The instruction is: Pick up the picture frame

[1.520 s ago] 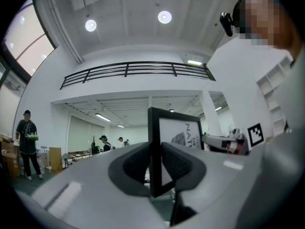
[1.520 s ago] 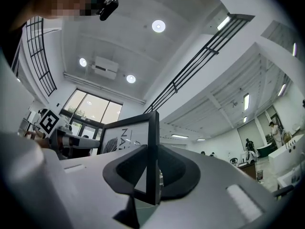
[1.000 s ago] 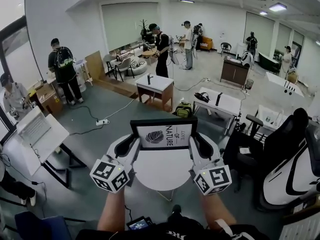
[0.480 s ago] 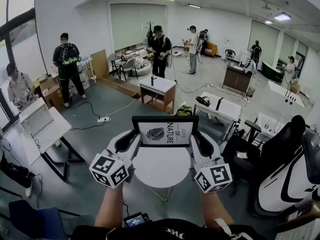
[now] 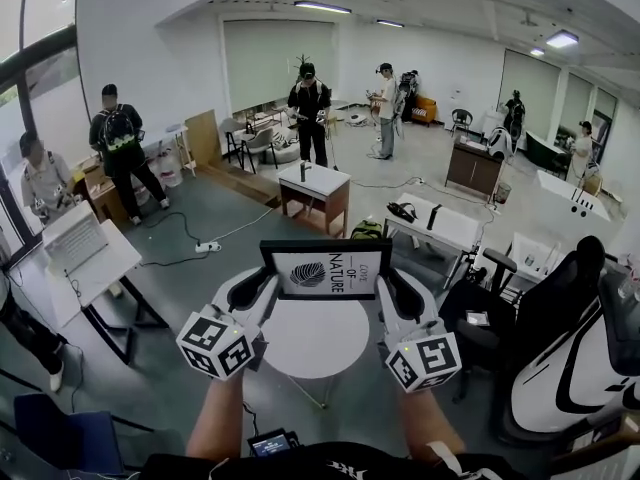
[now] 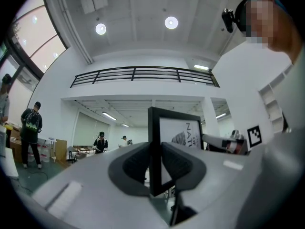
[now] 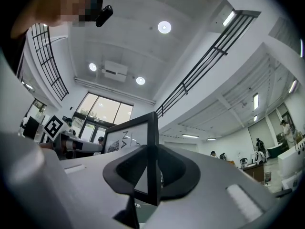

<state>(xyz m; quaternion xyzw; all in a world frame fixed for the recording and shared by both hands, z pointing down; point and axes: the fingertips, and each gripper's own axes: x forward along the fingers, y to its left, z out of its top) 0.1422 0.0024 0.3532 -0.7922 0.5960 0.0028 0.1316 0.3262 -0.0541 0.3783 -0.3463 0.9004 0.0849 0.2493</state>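
The picture frame (image 5: pixel 327 269) is black-edged, with a white print of a leaf and lettering. It hangs upright in the air above a small round white table (image 5: pixel 314 340), held between both grippers. My left gripper (image 5: pixel 256 286) is shut on the frame's left edge (image 6: pixel 153 151), its dark pads pressing either side. On the opposite edge (image 7: pixel 152 162), my right gripper (image 5: pixel 400 290) is shut the same way. The marker cubes (image 5: pixel 217 345) of both grippers sit low in the head view, near the person's forearms.
A black and white chair (image 5: pixel 565 338) stands at the right. At the left is a white desk (image 5: pixel 82 258), with a blue chair (image 5: pixel 60 430) nearer. Further off are a low wooden table (image 5: pixel 314 190), a white bench (image 5: pixel 436 225) and several people.
Both grippers keep their hold on the frame. The view has swung a little: the room behind sits differently, and the distant people have shifted.
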